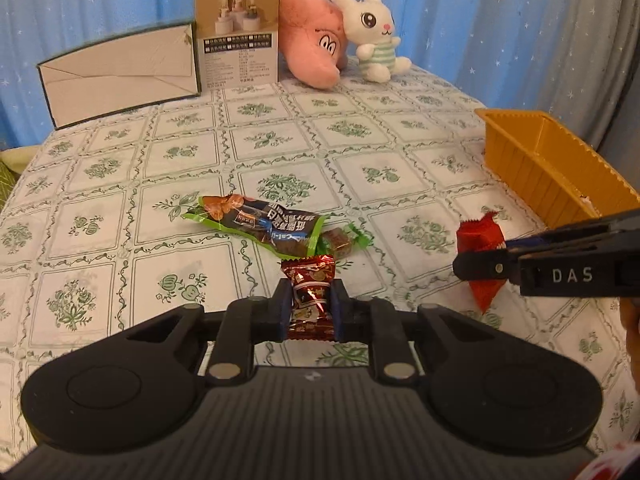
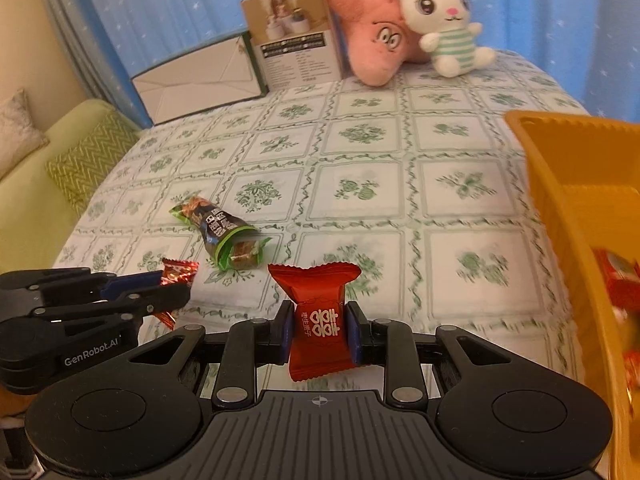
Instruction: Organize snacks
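Clamping a brown candy (image 1: 311,300), the left gripper (image 1: 310,309) held firm; the right gripper (image 2: 318,330) pinched a red candy (image 2: 318,320). Slick wrappers risked slipping before the yellow tray (image 2: 560,168).

The yellow tray (image 2: 560,208) runs off the right wrist view's right edge — the red wrappers (image 2: 618,280) inside it are blurred. The green snack packet (image 1: 260,226) covers part of a second green-wrapped snack (image 1: 344,240).
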Demonstrator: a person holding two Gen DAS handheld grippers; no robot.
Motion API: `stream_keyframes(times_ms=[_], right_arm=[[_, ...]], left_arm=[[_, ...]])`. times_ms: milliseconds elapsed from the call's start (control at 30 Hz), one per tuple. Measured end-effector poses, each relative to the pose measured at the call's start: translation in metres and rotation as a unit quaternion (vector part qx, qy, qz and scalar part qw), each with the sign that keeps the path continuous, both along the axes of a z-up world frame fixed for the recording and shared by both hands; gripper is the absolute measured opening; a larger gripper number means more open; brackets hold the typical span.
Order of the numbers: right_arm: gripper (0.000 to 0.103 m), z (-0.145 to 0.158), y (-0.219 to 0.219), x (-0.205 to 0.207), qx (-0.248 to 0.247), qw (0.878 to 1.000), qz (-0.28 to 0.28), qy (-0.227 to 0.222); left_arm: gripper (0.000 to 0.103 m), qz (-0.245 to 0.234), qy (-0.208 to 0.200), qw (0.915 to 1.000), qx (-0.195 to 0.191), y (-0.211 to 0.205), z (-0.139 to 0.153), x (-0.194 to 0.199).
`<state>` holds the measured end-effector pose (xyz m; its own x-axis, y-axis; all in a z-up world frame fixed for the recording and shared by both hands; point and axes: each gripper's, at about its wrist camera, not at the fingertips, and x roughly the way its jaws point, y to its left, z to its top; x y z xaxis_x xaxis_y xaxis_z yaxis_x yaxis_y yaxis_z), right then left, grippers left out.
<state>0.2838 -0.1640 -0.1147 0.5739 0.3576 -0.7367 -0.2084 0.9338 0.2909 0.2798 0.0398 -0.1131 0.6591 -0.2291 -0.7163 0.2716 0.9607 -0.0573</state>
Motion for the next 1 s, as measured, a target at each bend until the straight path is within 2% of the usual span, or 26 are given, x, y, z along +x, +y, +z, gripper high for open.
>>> stream_keyframes(times_ms=[200, 333, 600, 1000], right_arm=[[0.027, 0.017, -0.013, -0.035, 0.014, 1.0, -0.013, 0.001], [0.027, 0.035, -0.027, -0.062, 0.027, 0.999, -0.031, -0.002], [0.027, 0.07, -0.057, -0.115, 0.034, 0.997, -0.062, -0.024], [0.027, 0.104, -0.088, -0.164, 0.027, 0.994, -0.088, -0.054]], left_arm=[[0.018, 0.033, -0.013, 0.9993, -0.008, -0.012, 0.021, -0.04], [0.018, 0.042, -0.017, 0.9984, -0.033, -0.022, 0.041, -0.066], [0.018, 0.032, -0.03, 0.9976, -0.053, -0.053, 0.076, -0.11], [0.018, 0.012, -0.037, 0.9976, -0.057, -0.088, 0.101, -0.148]])
